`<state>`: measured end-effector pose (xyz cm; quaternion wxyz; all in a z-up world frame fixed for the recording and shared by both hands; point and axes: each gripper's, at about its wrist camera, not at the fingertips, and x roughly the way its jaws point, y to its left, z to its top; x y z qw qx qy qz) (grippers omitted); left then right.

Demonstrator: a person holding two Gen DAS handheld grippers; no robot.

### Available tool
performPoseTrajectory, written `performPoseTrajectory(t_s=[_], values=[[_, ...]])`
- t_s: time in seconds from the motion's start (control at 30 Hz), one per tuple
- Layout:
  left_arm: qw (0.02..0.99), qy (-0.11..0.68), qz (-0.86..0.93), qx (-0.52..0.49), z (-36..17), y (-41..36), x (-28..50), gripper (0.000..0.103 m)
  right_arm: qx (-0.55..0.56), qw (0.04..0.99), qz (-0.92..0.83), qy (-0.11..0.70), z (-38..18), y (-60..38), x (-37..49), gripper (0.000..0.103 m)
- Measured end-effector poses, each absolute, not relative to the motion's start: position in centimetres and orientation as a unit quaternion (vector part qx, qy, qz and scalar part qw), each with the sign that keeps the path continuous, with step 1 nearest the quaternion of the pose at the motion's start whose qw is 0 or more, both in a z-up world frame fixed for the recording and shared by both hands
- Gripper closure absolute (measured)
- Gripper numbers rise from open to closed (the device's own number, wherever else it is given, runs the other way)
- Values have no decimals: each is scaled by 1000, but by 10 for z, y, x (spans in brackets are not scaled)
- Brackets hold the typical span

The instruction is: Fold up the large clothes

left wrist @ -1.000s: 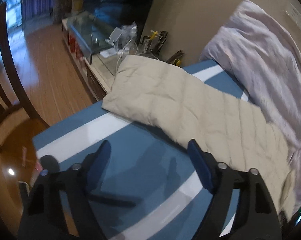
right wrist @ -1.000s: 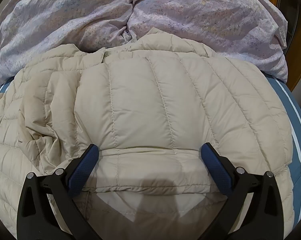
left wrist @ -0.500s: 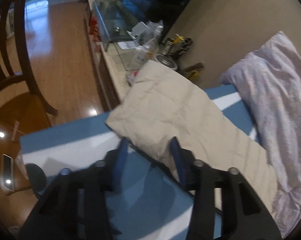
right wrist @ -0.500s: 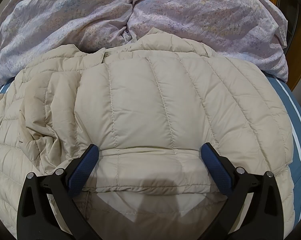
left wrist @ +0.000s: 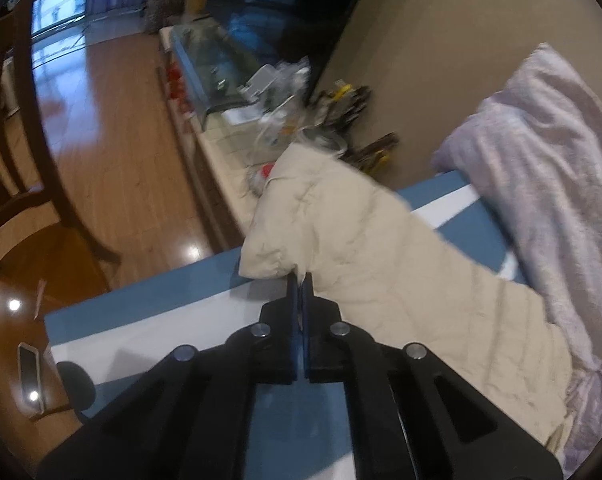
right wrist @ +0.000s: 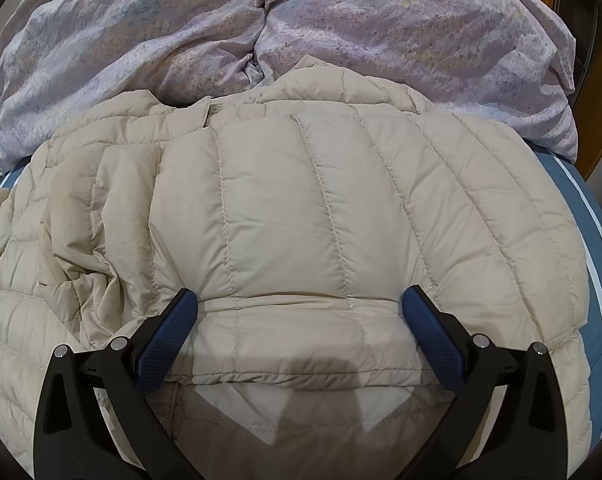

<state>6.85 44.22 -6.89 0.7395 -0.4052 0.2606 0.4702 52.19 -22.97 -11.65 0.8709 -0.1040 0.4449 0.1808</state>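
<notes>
A beige quilted down jacket [right wrist: 301,216] lies on a blue bed cover with white stripes [left wrist: 149,320]. In the left wrist view its long part [left wrist: 381,264] stretches across the bed toward the low cabinet. My left gripper [left wrist: 299,280] is shut on the near edge of this part, close to its end. My right gripper [right wrist: 299,308] is open and hovers over a folded-over section of the jacket, its blue pads [right wrist: 165,336] on either side of the section's near hem. Nothing is between them.
A lilac floral duvet [right wrist: 301,32] is bunched behind the jacket, also in the left wrist view [left wrist: 549,184]. A low cabinet with a glass stand and clutter [left wrist: 237,92] lies beyond the bed. A wooden chair [left wrist: 25,184] stands on the wood floor. A phone [left wrist: 31,368] lies at left.
My left gripper moved forward to the jacket's near edge and closed from wide open onto it. The right gripper and the jacket beneath it did not move.
</notes>
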Motion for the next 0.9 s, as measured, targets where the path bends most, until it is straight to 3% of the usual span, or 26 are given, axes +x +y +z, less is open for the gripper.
performPoseTrajectory(t_s=[0.23,0.47,0.9], values=[[812,218,397,-369,-22,412,104,102,-104,871,183,445,-117,-230,522,1],[885,218,265,-314,15,334,177,102,-102,870,186,444,-117,-229,521,1],[921,277,77,-263,6,190,277,102,-100,869,191,444,-117,-232,522,1]])
